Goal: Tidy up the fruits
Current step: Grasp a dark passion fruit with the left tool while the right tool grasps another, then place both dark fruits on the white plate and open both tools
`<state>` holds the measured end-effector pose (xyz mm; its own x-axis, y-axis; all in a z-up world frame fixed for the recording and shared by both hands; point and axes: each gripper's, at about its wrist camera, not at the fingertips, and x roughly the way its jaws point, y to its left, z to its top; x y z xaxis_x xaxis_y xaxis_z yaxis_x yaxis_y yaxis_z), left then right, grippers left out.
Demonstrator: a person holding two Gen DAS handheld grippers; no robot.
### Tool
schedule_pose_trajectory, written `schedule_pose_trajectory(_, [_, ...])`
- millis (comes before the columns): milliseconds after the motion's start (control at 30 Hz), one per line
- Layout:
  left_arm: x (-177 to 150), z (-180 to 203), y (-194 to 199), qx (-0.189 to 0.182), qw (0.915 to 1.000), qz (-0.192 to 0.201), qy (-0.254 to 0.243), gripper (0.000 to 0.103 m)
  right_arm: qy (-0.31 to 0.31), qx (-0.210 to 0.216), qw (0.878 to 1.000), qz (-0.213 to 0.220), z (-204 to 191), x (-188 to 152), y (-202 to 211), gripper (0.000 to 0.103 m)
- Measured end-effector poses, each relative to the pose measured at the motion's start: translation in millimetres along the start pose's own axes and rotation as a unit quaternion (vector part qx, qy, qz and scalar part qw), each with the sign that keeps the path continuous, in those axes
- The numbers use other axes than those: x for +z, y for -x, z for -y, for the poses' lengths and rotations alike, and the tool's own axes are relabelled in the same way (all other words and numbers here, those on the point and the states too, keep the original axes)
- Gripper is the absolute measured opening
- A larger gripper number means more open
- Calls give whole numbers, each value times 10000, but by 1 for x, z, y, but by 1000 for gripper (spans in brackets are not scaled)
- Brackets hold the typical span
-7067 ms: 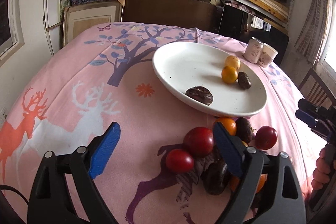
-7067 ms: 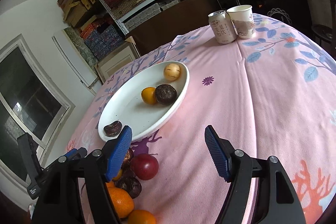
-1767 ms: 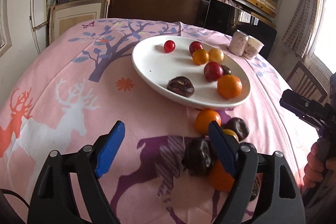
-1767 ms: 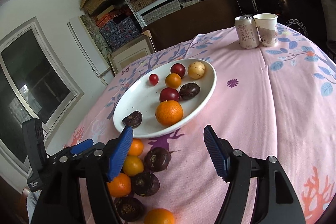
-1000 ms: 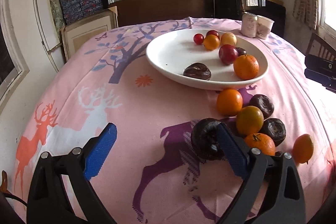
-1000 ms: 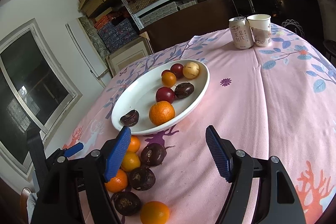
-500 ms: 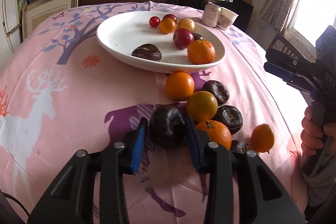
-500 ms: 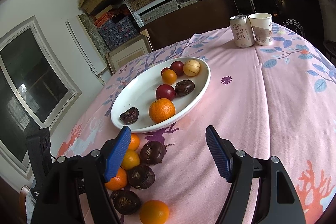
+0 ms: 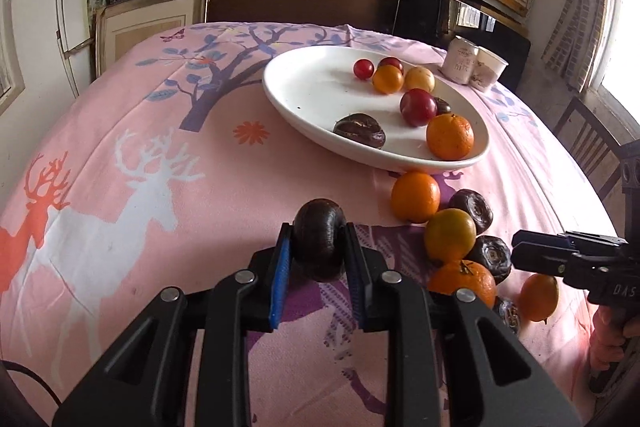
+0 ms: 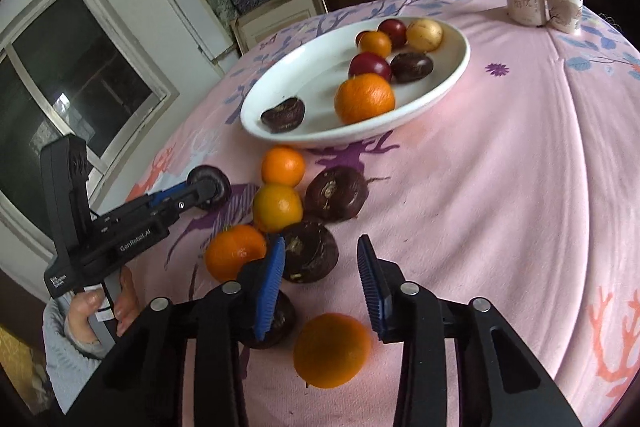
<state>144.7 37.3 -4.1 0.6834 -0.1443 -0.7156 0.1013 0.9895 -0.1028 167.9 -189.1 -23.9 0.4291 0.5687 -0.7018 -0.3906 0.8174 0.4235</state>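
Blue pads of the left gripper (image 9: 316, 259) are clamped on a dark wrinkled fruit (image 9: 319, 243), on the near side of the white plate (image 9: 312, 99) and apart from its rim. To do this step well, I would lift it clear of the pink tablecloth (image 9: 120, 147) before swinging over the rim, then set it in the bare half of the plate so nothing rolls. The right gripper (image 10: 320, 281) has just been closing; its jaws stand partly apart, pressing on nothing, with an orange (image 10: 331, 349) just below them, further from the plate than the loose cluster. It should drop squarely over that orange before squeezing. The plate holds one large orange, a smaller one, red fruits, a yellow one and dark wrinkled ones.
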Motion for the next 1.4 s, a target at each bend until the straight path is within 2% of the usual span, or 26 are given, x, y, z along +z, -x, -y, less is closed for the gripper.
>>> schedule_pose_trajectory(233, [-2, 5, -5, -1, 9999, -84, -111, 25, 198, -26, 9996, -187, -14, -3, -18, 39])
schedule_pose_trajectory(400, [-2, 5, -5, -59, 9999, -78, -101, 24, 207, 16, 9998, -78, -15, -3, -17, 36])
schedule_pose_trajectory(500, [2, 8, 5, -17, 9997, 170, -155, 24, 193, 121, 9994, 267, -13, 2, 3, 34])
schedule_pose_trajectory(567, [13, 9, 14, -102, 9992, 369, -86, 24, 58, 171, 9981, 590, -8, 11, 19, 34])
schedule_pose_trajectory(667, [39, 16, 13, -88, 9985, 518, -158, 24, -92, -88, 9960, 887, -1, 36, 26, 33])
schedule_pose_trajectory(733, [57, 20, 4, -93, 9984, 536, -145, 24, -326, -22, 9952, 924, 6, 53, 20, 31])
schedule_pose_trajectory(800, [71, 21, -8, -108, 9982, 585, -43, 24, -468, 107, 9943, 949, 9, 67, 11, 21])
schedule_pose_trajectory(900, [84, 20, -27, -227, 9979, 583, 174, 25, -470, 174, 9943, 946, 6, 79, -8, 21])
schedule_pose_trajectory(967, [85, 18, -33, -171, 9973, 670, 266, 49, -473, 115, 9941, 972, 7, 81, -13, 29])
schedule_pose_trajectory(1000, [83, 16, -32, -87, 9969, 739, 265, 72, -483, 72, 9934, 1037, 9, 80, -10, 52])
schedule_pose_trajectory(1033, [82, 14, -29, -5, 9961, 839, 282, 81, -477, 21, 9923, 1140, 10, 80, -6, 61])
schedule_pose_trajectory(1200, [74, -3, -9, -191, 9932, 983, 599, 82, -497, 156, 9898, 1325, 15, 67, 20, 61])
schedule_pose_trajectory(1300, [53, -10, -2, -202, 9944, 777, 686, 88, -372, 4, 9913, 1261, 15, 49, 31, 61])
schedule_pose_trajectory(1400, [31, -12, 7, -297, 9950, 562, 768, 88, -421, -58, 9925, 1149, 19, 24, 41, 61])
